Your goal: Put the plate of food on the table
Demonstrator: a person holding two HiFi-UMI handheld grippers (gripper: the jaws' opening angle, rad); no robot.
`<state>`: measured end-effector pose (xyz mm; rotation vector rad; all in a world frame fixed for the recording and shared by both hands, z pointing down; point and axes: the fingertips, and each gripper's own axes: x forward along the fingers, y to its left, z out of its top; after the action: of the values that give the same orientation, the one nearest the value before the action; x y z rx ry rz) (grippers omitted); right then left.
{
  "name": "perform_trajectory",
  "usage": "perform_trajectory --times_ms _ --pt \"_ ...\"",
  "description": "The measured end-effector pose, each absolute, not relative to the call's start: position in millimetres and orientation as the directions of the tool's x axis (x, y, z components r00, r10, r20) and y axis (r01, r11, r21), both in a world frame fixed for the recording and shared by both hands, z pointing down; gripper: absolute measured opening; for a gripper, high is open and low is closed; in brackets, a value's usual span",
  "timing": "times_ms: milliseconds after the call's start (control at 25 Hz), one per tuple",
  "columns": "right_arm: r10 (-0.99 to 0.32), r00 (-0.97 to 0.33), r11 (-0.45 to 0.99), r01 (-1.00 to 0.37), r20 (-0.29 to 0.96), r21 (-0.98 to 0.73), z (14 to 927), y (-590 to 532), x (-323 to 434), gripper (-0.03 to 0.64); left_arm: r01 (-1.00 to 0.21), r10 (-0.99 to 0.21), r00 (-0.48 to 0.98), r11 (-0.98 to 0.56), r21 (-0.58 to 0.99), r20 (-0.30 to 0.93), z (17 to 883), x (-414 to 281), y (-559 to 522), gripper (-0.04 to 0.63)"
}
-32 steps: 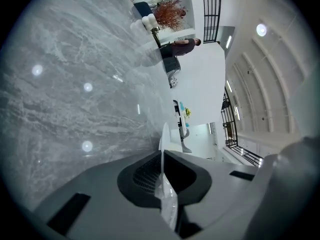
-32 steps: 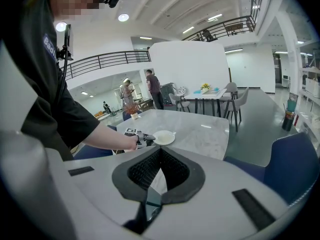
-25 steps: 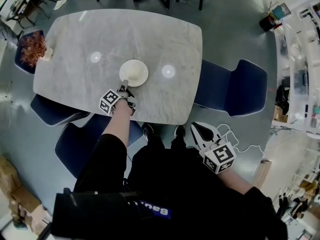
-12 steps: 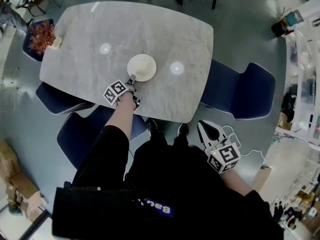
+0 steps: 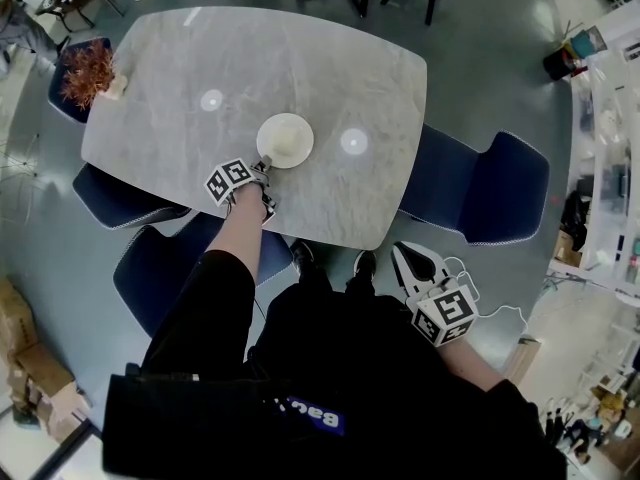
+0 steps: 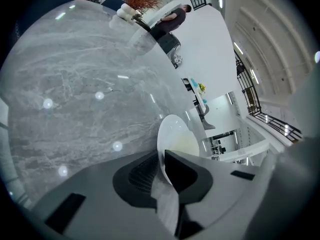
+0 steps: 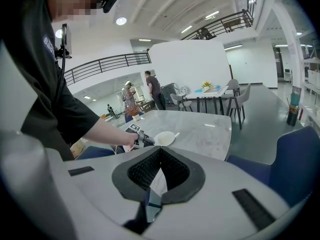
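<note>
Plate of food (image 5: pixel 285 140), white and round with something pale in it, is at the middle of the desk (image 5: pixel 300 58), a little toward the near edge; whether it rests flat on the marble or hangs just over it I cannot tell. At the desk's far-left corner stands a reddish dried plant (image 5: pixel 88 71). Off the near-left edge a blue chair (image 5: pixel 120 203) is tucked in. The left gripper (image 5: pixel 262 164) reaches in over the near edge, its jaws clamped on the plate's near rim, one above and one below. Further right, off the desk and close to the person's body, the right gripper (image 5: pixel 403 255) has its jaws pressed together on nothing. Another blue chair (image 5: pixel 485 183) stands by the desk's right edge.
</note>
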<state>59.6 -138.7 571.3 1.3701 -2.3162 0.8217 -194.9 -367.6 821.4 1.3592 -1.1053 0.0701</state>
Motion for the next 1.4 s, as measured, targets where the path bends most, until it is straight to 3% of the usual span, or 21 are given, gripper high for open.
perform_trajectory --times_ms 520,1240,1400 --pt "-0.696 -0.522 0.426 -0.853 0.493 -0.302 555 -150 55 0.011 -0.498 -0.632 0.547 0.281 0.820 0.549 786 -203 -345 0.034" --pt "-0.663 -0.642 0.579 -0.766 0.385 -0.280 525 -159 36 0.011 -0.333 -0.713 0.654 0.028 0.943 0.252 609 -153 -240 0.029" --pt "-0.654 -0.659 0.599 -0.751 0.371 -0.278 521 -159 34 0.011 -0.248 -0.725 0.667 0.003 0.969 0.173 570 -133 -210 0.025"
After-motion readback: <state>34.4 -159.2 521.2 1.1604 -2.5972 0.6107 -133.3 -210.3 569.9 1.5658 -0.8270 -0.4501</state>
